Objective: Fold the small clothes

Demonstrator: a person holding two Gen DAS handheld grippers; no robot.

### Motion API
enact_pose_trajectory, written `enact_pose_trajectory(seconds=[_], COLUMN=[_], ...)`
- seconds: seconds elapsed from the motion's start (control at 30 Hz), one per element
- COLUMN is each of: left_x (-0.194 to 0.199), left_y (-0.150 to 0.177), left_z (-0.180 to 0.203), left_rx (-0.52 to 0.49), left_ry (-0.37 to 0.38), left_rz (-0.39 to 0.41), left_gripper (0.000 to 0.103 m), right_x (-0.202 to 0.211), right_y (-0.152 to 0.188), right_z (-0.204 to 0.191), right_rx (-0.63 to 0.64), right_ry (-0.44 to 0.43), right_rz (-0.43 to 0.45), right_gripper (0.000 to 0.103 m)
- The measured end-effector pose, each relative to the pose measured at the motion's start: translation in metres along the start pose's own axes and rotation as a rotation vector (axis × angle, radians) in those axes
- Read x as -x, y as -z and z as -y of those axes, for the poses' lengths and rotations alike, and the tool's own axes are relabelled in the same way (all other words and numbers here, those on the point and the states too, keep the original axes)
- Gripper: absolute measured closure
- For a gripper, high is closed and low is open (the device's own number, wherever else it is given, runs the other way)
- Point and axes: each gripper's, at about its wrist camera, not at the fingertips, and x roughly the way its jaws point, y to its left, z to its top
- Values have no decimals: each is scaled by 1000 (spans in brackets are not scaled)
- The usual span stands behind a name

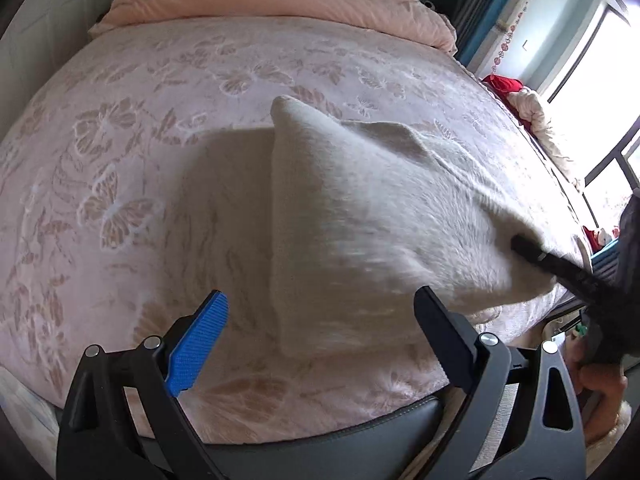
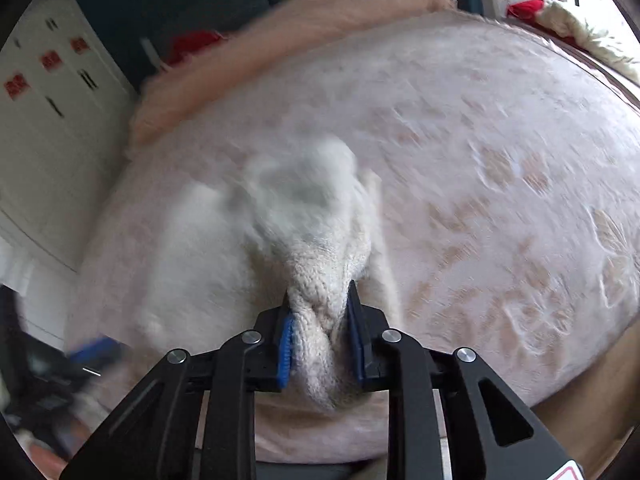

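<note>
The white knit sweater (image 1: 360,220) lies on the bed (image 1: 120,160), close to the near edge. The right gripper (image 2: 320,312) pinches a bunch of its knit between its fingers (image 2: 286,340). The left gripper (image 1: 320,320) has its fingers spread wide just above the sweater, holding nothing. To fold well, I think the right one should carry its corner over slowly and low, while the left holds the cloth flat so it stays put.
</note>
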Motion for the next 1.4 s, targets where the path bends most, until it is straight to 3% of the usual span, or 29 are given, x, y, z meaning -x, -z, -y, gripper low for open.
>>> enact_pose_trajectory(seconds=[0.03,0.07,0.13,0.27,0.4,0.5,0.57,0.7,0.73,0.8,0.87,0.93,1.2,1.4], left_x=[-3,-8,-20,-37,-60,-83,-98,-116,-116,-112,-104,-94,-39,-3], left_y=[-1,-1,-3,-11,-27,-36,-37,-38,-39,-41,-45,-48,-52,-26], left_z=[-1,-1,-2,-7,-13,-14,-16,-19,-17,-10,-6,0,17,18], left_rx=[5,15,22,81,179,215,248,310,298,267,247,228,151,133], left_ry=[-2,5,25,43,83,95,111,143,146,141,127,124,143,163], left_rz=[-3,-17,-54,-79,-120,-171,-210,-249,-251,-260,-264,-256,-227,-249], left_gripper=[11,11,11,11,9,7,5,5,6,16,28,43,52,52], right_x=[-30,-36,-27,-10,-31,-53,-61,-68,-70,-69,-68,-59,5,37], right_y=[10,21,20,7,4,14,18,15,14,13,10,7,10,38], right_z=[10,14,24,24,28,31,31,24,22,17,17,15,-5,-13], right_rx=[9,-8,-103,-139,-164,-215,-231,-209,-207,-210,-243,-254,-271,-252], right_ry=[41,25,-69,-87,-86,-144,-162,-148,-149,-182,-214,-217,-262,-263], right_rz=[-87,-104,-79,-44,-91,-131,-111,-95,-95,-96,-105,-96,-29,-63], right_gripper=[73,67,63,46,34,25,16,11,13,42,61,67,70,70])
